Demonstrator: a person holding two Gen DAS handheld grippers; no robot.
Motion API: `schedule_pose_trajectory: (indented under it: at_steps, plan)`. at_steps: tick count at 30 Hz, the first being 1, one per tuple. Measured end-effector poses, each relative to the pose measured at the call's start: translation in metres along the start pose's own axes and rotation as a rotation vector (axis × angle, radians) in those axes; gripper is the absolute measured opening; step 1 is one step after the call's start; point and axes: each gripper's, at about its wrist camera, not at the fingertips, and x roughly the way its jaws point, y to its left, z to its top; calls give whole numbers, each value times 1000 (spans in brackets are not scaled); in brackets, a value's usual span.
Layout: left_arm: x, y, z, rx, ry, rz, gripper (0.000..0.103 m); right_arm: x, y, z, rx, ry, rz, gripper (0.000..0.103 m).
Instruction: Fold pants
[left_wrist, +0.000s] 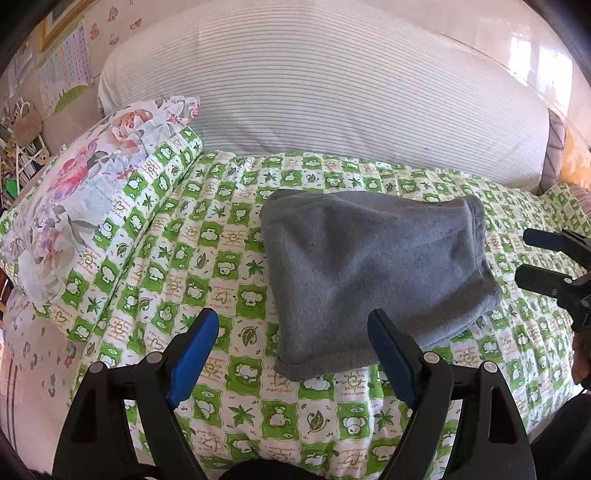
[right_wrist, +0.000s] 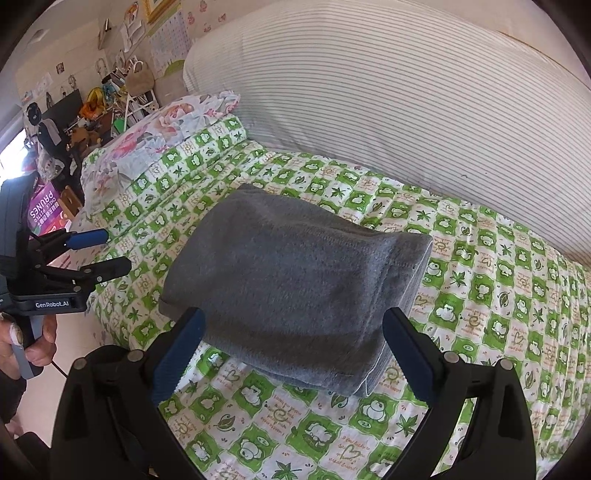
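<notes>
Pants (left_wrist: 373, 273), grey and folded into a thick bundle, are seen lying on a bed between two wide-open tools.

Nothing is gripped by the left tool (left_wrist: 295, 332): its blue-padded fingers (left_wrist: 194, 354) are spread wide and held above the green-and-white patterned quilt (left_wrist: 207, 258), beside the bundle's near-left corner, without the cloth being touched. The right tool (right_wrist: 293, 338) is likewise held wide open and empty, its pads (right_wrist: 179, 358) raised just before the bundle's near edge. In the right wrist view the left tool is seen at the far left, its handle held by a hand (right_wrist: 27, 343). A floral pillow (left_wrist: 81, 192) is set at the quilt's left end, and a striped white bolster (left_wrist: 332, 96) is laid along the far side. Cluttered shelves (right_wrist: 110, 96) are visible beyond the bed.
</notes>
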Motion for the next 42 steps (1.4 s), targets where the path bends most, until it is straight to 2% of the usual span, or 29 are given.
schedule_pose_trajectory:
  at_steps: [13, 26, 42]
  plan:
    - [5, -2, 0, -2, 14, -14, 83, 5, -1, -5, 13, 11, 4, 97]
    - [30, -14, -2, 25, 38, -71, 83, 22, -12, -7, 36, 39, 13, 98]
    - [48, -13, 1, 21, 68, -85, 83, 37, -21, -8, 57, 61, 29, 98]
